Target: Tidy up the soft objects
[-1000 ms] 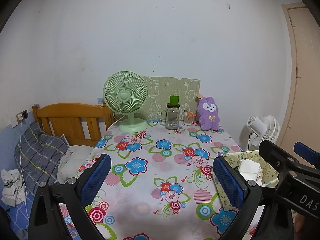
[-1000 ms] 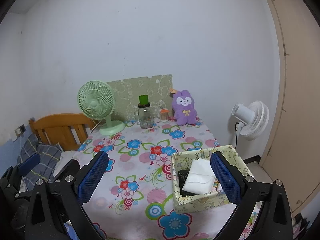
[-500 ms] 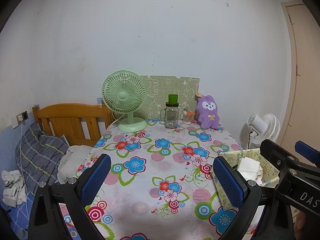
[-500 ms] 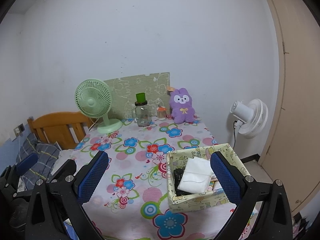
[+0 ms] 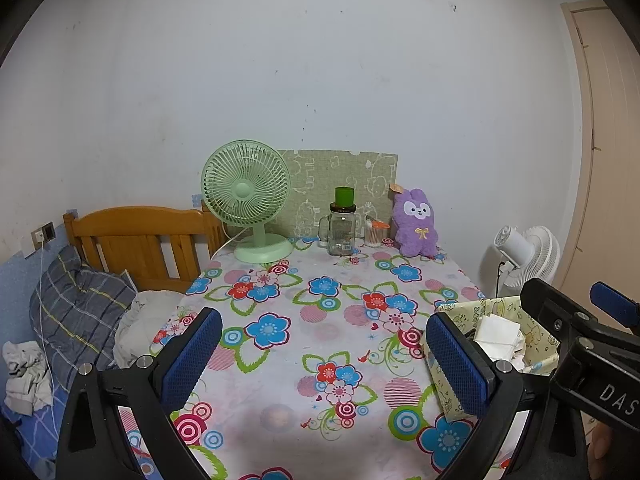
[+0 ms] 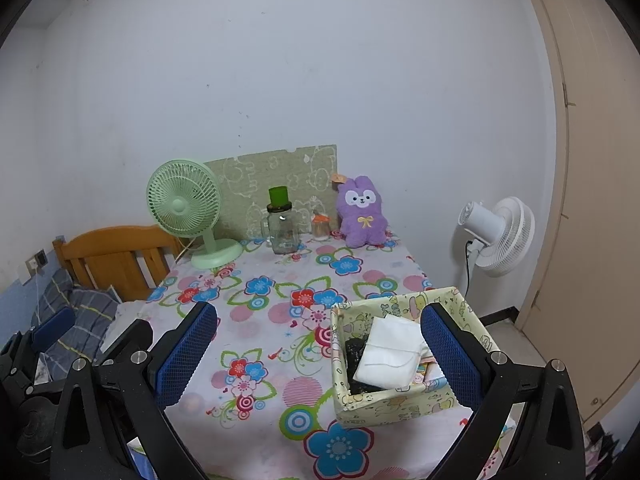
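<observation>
Two hand-held grippers hang above the near edge of a tabletop (image 5: pixel 280 360) covered in a flowered cloth. The left hand-held gripper (image 5: pixel 324 360) has its blue-padded fingers spread wide with nothing between them; the right hand-held gripper (image 6: pixel 320 354) is likewise spread and holds nothing. Near the tabletop's right front corner sits a pale yellow patterned box (image 6: pixel 404 400), and in it a folded white cloth (image 6: pixel 388 356) lies on top of something dark, perhaps another piece of fabric, though the view does not settle it. At the far edge, against the wall, a purple plush rabbit (image 6: pixel 362 212) sits upright, just beside a small orange-capped jar (image 6: pixel 321 226). A glass jar with a green lid (image 6: pixel 282 224) stands next, and a green desk fan (image 6: pixel 188 212) beyond it. A white floor fan (image 6: pixel 500 232) stands off the tabletop's right side.
</observation>
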A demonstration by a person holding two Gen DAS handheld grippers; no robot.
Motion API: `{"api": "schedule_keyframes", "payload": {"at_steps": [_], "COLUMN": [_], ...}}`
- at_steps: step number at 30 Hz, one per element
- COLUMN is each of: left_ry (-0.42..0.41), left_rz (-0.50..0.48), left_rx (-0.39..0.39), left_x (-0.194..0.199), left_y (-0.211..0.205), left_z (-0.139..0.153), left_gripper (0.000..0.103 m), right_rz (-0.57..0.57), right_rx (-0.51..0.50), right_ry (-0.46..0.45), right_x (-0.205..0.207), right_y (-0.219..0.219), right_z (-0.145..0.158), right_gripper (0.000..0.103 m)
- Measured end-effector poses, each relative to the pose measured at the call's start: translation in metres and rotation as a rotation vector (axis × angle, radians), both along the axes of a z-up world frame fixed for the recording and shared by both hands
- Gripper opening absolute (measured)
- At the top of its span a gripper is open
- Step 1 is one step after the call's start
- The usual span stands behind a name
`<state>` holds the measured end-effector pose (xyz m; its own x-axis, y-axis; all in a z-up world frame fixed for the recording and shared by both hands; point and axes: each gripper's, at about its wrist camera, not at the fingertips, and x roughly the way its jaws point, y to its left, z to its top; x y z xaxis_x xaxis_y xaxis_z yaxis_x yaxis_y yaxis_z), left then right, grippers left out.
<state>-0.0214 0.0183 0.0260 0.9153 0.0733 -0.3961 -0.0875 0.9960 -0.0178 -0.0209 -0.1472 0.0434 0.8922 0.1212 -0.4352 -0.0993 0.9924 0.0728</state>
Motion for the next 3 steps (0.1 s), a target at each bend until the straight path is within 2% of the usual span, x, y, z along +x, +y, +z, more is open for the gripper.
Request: {"api": "schedule_keyframes", "payload": {"at_steps": [3], "left_ry": [0.001], "left_rz": [0.000], "left_rx": [-0.001], "left_x": [0.0008], "left_y": [-0.0005], "left_z": [-0.0004], "left_gripper": [0.103], "right_rz": [-0.001], "right_rx": [-0.001], "right_ry": [0.001], "right_x": [0.0004], "right_y": [0.0002], "right_z": [-0.0003], "right_gripper": [0.103]}}
